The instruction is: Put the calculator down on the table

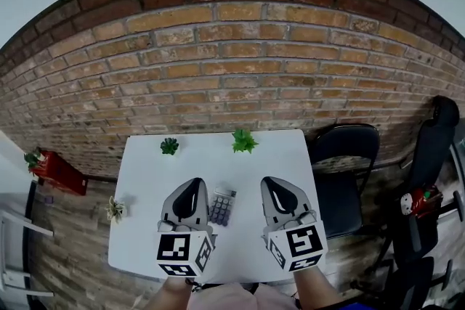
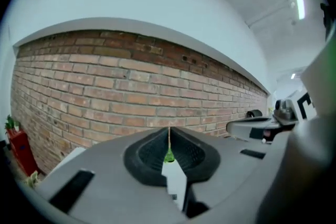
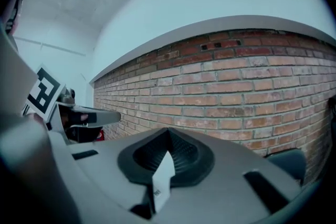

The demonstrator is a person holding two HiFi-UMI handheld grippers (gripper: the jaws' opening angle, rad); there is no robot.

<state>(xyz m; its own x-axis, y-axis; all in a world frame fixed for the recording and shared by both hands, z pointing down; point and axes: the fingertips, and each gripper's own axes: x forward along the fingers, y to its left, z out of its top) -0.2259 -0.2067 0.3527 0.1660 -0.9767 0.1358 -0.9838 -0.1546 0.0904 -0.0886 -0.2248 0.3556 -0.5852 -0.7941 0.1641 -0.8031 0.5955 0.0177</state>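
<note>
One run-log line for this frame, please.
calculator: lying on table | left hand-held gripper: shut, empty | right hand-held gripper: shut, empty

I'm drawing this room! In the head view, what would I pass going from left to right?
red planter → small floor plant → left gripper → calculator → right gripper → black chair. The two plants on the table overlap other things, so they are left out.
</note>
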